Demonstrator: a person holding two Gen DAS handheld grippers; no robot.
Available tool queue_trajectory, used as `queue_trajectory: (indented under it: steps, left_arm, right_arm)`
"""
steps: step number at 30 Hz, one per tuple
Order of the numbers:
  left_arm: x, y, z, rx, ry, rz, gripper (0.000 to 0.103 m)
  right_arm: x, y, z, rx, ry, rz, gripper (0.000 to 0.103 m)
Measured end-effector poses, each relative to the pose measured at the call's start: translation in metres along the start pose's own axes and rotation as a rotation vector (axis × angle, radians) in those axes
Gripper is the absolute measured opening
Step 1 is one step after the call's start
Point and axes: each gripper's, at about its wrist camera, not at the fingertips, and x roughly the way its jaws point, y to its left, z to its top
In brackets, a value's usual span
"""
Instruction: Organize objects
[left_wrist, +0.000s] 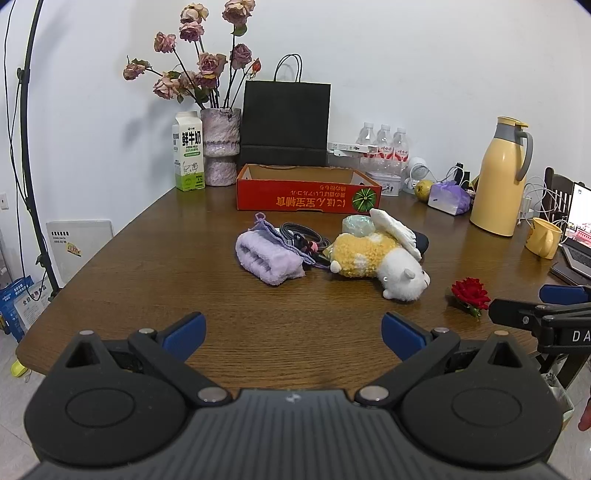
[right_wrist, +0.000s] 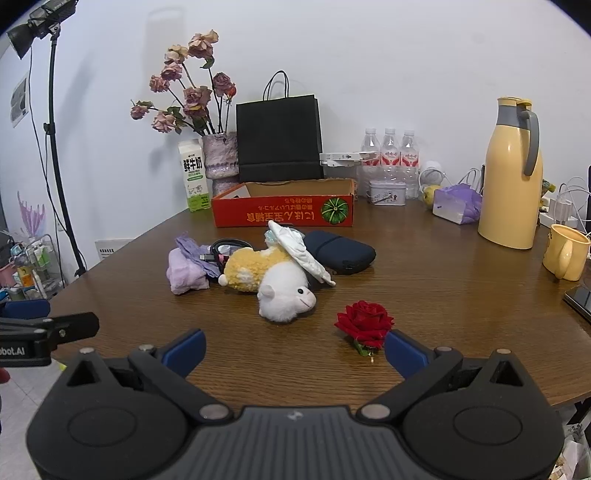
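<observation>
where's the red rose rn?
The red rose lies alone on the table, just ahead of the open right gripper, nearer than the plush sheep; the left wrist view shows it far right.

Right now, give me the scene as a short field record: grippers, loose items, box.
left hand-held gripper: open, empty, over near table edge
right hand-held gripper: open, empty, just short of red rose
loose items: plush sheep on its side, lilac cloth, cable, dark pouch
red cardboard box: open, behind the pile; contents hidden
table: brown wood
</observation>
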Motion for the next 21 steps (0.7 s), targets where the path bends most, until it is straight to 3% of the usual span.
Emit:
queue_trajectory:
  steps: [21]
  left_arm:
    - [-0.0001, -0.0001, 0.0006, 0.000, 0.001, 0.000, 0.103]
  right_arm:
    - [0.0003, 0.0002, 0.0003, -0.004, 0.000, -0.010, 0.103]
